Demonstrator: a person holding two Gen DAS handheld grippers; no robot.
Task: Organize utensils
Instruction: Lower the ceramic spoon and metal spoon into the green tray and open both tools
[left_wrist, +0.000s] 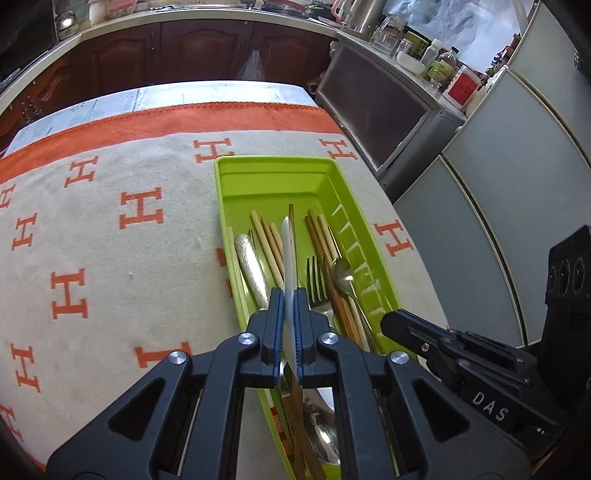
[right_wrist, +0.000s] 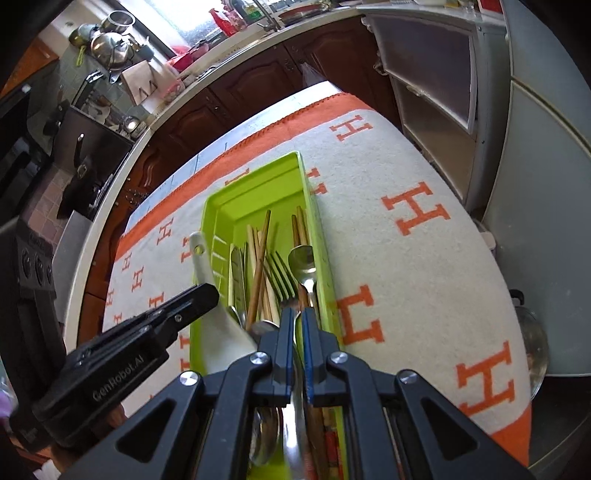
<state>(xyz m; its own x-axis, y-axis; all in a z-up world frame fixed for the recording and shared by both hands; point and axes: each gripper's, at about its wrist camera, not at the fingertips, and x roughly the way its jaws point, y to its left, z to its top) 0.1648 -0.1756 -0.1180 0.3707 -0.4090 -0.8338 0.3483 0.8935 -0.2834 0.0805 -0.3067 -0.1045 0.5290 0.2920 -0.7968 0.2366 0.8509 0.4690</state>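
A lime-green tray (left_wrist: 258, 162) lies on the table and holds wooden chopsticks (left_wrist: 271, 243), a fork (left_wrist: 316, 277), a metal spoon (left_wrist: 341, 269) and a silver knife handle (left_wrist: 249, 266). My left gripper (left_wrist: 290, 295) is shut on a white ceramic spoon (left_wrist: 289, 251), held edge-on above the tray's middle. In the right wrist view the same white ceramic spoon (right_wrist: 207, 273) hangs over the tray's (right_wrist: 255, 173) left wall in the left gripper (right_wrist: 201, 295). My right gripper (right_wrist: 298, 314) is shut on a metal spoon (right_wrist: 303, 258) at the tray's right side, bowl pointing away. The right gripper (left_wrist: 388, 319) sits by the tray's right wall.
A cream blanket (left_wrist: 110, 240) with orange H marks covers the table. Dark wooden cabinets (left_wrist: 207, 48) run behind it, and a grey cupboard (left_wrist: 373, 110) and fridge doors (left_wrist: 498, 206) stand at the right. A glass pot lid (right_wrist: 532, 339) sits past the table's right edge.
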